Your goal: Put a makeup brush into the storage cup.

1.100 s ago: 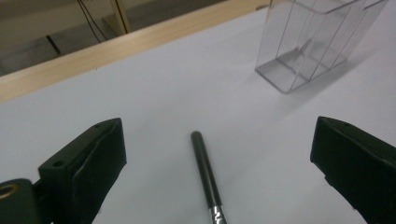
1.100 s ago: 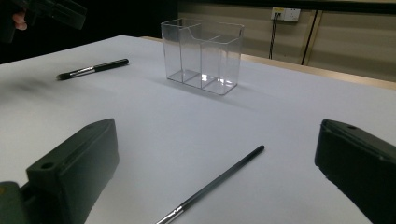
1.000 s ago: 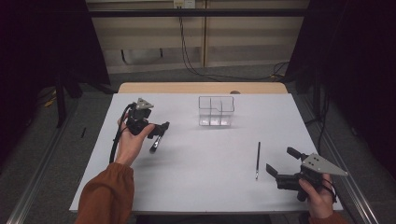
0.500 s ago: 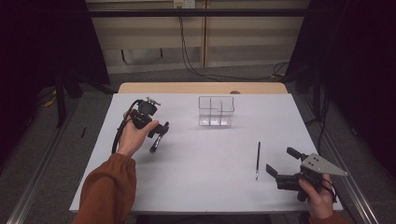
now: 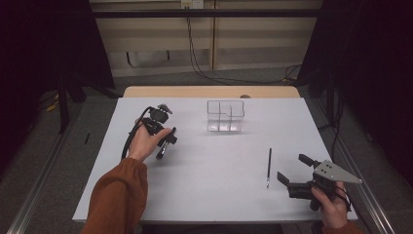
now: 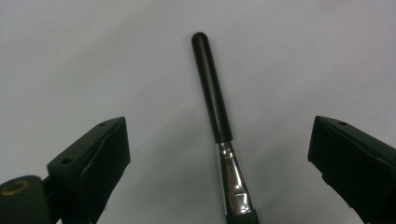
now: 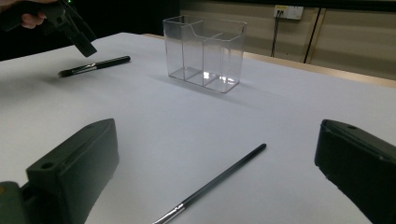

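A thick brush [image 6: 212, 93] with a black handle and silver ferrule lies flat on the white table, between the wide-apart jaws of my left gripper [image 6: 218, 133], which hovers just above it, open and not touching. From above, that gripper [image 5: 166, 140] is at the table's left with the brush [image 5: 159, 153] under it. My right gripper [image 5: 296, 171] rests open near the front right. A thin dark brush [image 5: 268, 167] lies just left of it, ahead of the right gripper [image 7: 219, 137] as a thin brush [image 7: 219, 179]. A clear divided organiser [image 5: 225, 116] stands at the back centre.
The white table [image 5: 219, 195] ends at a wooden strip [image 5: 209, 91] behind the organiser [image 7: 204, 53]. In the right gripper view the thick brush [image 7: 95, 66] and the left gripper [image 7: 77, 30] lie far left. Cables hang on the back wall.
The left hand and its gripper have shifted slightly right and farther over the thick brush. The right gripper and both brushes have stayed put.
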A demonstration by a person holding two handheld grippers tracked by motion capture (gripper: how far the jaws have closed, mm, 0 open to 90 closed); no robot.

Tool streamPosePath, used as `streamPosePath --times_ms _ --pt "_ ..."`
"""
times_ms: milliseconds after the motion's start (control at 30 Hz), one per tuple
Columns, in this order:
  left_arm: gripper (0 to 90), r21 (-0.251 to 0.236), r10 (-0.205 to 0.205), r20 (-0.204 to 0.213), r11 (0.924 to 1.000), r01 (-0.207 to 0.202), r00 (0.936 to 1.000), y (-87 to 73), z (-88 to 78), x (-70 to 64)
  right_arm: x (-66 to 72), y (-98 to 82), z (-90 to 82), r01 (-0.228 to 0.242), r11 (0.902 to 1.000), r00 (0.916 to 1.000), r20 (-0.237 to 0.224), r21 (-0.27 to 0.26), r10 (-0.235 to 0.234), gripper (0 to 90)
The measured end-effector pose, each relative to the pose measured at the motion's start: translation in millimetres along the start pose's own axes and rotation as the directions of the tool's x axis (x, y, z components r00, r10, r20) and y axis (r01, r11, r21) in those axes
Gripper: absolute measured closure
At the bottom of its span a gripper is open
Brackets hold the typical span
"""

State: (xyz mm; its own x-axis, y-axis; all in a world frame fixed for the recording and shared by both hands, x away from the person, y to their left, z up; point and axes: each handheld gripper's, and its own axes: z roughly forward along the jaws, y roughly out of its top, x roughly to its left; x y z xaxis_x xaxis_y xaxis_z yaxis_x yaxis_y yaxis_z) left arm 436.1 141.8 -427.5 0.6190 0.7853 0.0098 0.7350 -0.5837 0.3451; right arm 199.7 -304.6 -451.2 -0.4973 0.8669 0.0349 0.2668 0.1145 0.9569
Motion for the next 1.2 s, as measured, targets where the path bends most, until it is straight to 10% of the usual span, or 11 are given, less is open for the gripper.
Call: streamPosePath --times_ms 367,1200 --pt "7.5 0.069 0.011 0.022 0.9975 -0.013 0.9997 1.9 9.0 -1.0 -0.2 -0.2 0.5 0.002 1.0000 1.0000 -0.003 0.003 -0.002 0.0" --pt "47.5 0.188 -0.069 0.005 0.9799 0.067 0.9976 7.9 25.9 1.2 0.0 -0.3 1.3 0.007 1.0000 1.0000 -0.006 0.007 -0.007 0.0"
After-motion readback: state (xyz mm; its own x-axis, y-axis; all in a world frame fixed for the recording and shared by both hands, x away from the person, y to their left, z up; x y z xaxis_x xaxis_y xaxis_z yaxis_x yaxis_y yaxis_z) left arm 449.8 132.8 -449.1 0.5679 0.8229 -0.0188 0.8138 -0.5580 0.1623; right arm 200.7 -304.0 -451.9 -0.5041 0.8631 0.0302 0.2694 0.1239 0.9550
